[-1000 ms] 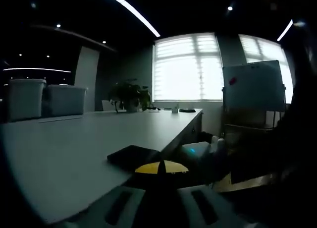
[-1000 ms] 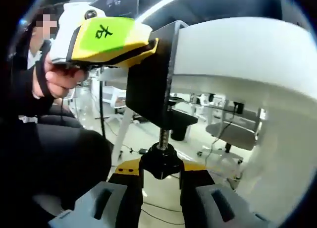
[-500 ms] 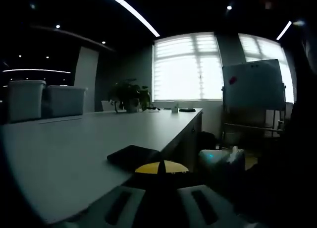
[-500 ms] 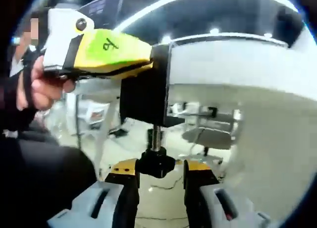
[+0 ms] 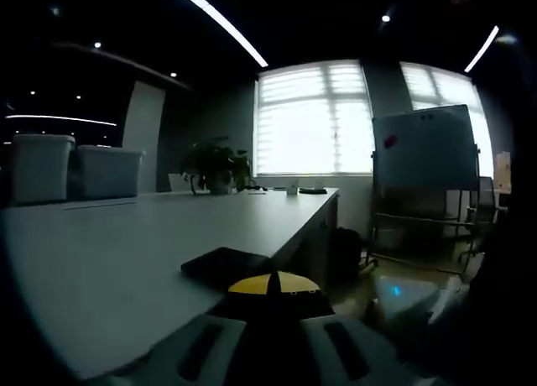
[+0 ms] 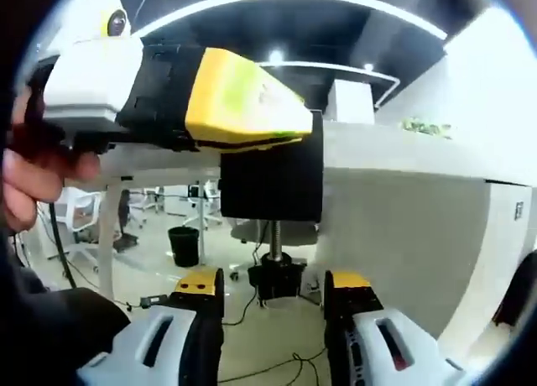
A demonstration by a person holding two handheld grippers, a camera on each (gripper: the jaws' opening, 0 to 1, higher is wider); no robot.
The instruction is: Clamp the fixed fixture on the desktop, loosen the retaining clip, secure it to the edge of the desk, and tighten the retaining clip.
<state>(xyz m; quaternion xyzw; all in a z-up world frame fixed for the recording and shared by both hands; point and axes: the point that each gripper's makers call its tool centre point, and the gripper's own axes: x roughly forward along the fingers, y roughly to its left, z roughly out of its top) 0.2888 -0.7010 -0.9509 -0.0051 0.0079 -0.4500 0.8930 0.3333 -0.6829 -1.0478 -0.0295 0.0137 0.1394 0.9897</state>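
Left tongs (image 5: 270,336): pinching the black fixture at the near edge of the bench, at 6 o'clock in the left gripper view; also seen in the right gripper view (image 6: 289,130) as a white, black and yellow body coming in from 9 o'clock.
Right tongs (image 6: 273,298): spread, one jaw on each side of the knob, not touching it as far as can be told.
Fixture (image 6: 271,180): black clamp block sitting over the edge of the bench; its flat top plate (image 5: 225,264) lies on the bench surface just beyond the left tongs.
Screw (image 6: 275,235): threaded rod hanging down from under the fixture.
Knob (image 6: 275,279): black, at the screw's lower end, between the right tongs' yellow tips.
Bench (image 5: 126,243): long pale top running off toward 12 o'clock; its pale side and underside (image 6: 394,210) at 3 o'clock in the right gripper view.
Hand (image 6: 29,172): at 9 o'clock, gripping the left tongs' handle.
Whiteboard (image 5: 424,147): standing at 2 o'clock beside the bright windows (image 5: 310,122).
Plant (image 5: 214,161): at the far end of the bench.
Bins (image 5: 71,169): two pale boxes at 9 o'clock.
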